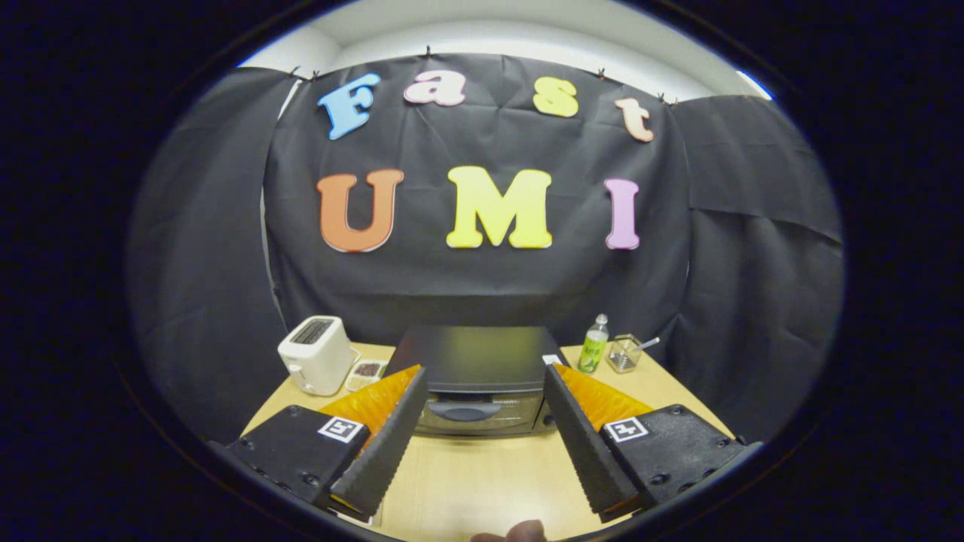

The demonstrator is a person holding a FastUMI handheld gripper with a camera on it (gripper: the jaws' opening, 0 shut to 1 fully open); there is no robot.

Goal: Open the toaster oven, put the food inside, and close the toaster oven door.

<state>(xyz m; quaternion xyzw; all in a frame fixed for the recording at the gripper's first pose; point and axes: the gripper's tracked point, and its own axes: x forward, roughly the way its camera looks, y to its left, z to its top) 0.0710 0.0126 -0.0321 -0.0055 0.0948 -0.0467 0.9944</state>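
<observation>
Claw [482, 380] spread wide, empty, fingers framing my black boxy toaster oven [476, 376] on the pale wooden counter [482, 482], door shut. Risk: approaching too high, I miss the curved door handle [463, 411].

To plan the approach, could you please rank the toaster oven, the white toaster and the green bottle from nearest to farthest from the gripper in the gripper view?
The gripper is open, its fingers apart on either side of the oven front.
1. Toaster oven: between and just ahead of the fingers, door closed.
2. White toaster: beyond the left finger.
3. Green bottle: beyond the right finger, slightly farther back.
</observation>
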